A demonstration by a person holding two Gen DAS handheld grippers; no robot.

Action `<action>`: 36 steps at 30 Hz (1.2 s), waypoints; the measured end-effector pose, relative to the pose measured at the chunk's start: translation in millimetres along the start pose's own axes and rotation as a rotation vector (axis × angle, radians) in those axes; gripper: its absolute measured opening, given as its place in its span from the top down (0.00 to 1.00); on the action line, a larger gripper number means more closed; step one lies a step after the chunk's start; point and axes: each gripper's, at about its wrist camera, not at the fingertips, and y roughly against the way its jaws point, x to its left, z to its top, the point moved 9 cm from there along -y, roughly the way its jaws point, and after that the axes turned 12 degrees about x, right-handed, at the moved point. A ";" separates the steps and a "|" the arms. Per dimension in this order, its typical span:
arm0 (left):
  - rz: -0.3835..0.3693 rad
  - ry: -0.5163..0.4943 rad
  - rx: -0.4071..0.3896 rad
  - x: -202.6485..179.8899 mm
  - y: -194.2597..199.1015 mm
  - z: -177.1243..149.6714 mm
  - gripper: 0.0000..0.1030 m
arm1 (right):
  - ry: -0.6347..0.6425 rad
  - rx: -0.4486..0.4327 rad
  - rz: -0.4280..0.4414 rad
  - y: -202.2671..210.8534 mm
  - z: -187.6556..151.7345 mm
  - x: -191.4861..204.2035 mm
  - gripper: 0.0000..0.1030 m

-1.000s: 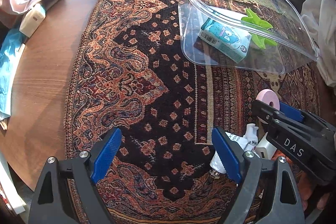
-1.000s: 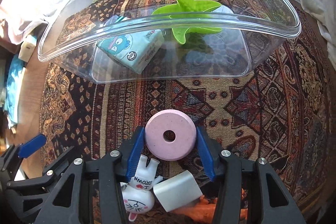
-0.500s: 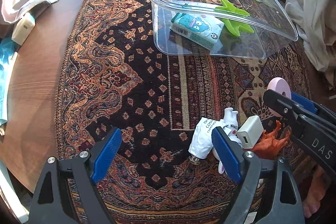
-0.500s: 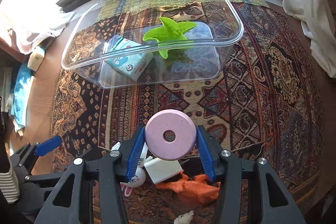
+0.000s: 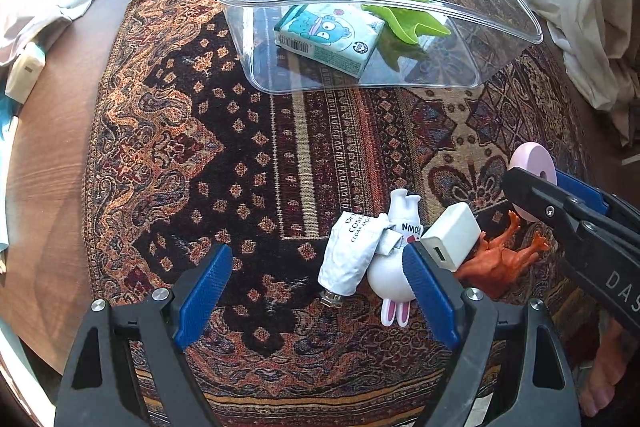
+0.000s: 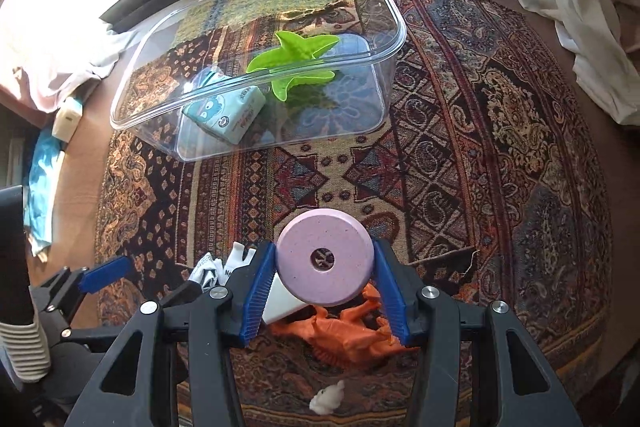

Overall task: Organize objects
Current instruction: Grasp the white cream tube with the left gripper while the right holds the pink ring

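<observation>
My right gripper (image 6: 326, 281) is shut on a pink ring-shaped disc (image 6: 326, 261), held above a pile of small objects on the rug. The disc also shows in the left wrist view (image 5: 534, 157). The pile holds a white tube (image 5: 352, 253), a white bunny figure (image 5: 394, 263), a white charger block (image 5: 450, 237) and an orange dinosaur toy (image 5: 500, 261). My left gripper (image 5: 316, 291) is open and empty, just left of the pile. A clear plastic bin (image 5: 536, 37) at the back holds a teal carton (image 5: 330, 39) and a green starfish (image 5: 408, 13).
A patterned rug (image 5: 200, 147) covers a wooden table (image 5: 44, 155). White cloth (image 6: 580, 7) lies at the right, and more cloth and a small white box (image 5: 24, 71) lie at the left. A tiny white figure (image 6: 328, 395) lies near the rug's front edge.
Both grippers have drawn back from the bin, which now looks smaller and farther. The right gripper still holds the pink disc; the pile has come fully into the left wrist view.
</observation>
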 end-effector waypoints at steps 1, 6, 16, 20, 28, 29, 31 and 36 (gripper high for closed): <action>0.000 -0.005 0.002 -2.4 -0.7 1.0 0.15 | 0.000 0.000 0.000 -0.2 -0.1 -1.1 0.52; 0.000 -0.030 0.009 -8.5 -4.6 3.8 0.15 | -0.001 0.002 0.004 -1.2 -0.2 -3.2 0.52; 0.005 -0.027 0.018 0.4 -8.8 6.0 0.17 | 0.011 0.018 0.011 -6.0 -1.1 0.9 0.52; 0.003 -0.023 0.008 6.2 -5.2 4.1 0.17 | 0.025 0.027 0.018 -8.0 -1.3 7.1 0.52; 0.029 -0.022 0.024 21.3 -9.4 -6.9 0.25 | 0.064 0.025 0.022 -7.8 1.7 18.0 0.51; 0.025 -0.015 0.029 23.8 -11.2 -8.2 0.26 | 0.066 0.026 0.024 -7.8 1.9 18.8 0.51; 0.014 -0.011 0.040 26.3 -15.5 -9.9 0.31 | 0.072 0.026 0.026 -8.3 2.4 20.4 0.51; -0.022 -0.032 0.064 18.7 -23.6 -11.1 0.41 | 0.090 0.032 0.018 -10.3 2.6 22.7 0.51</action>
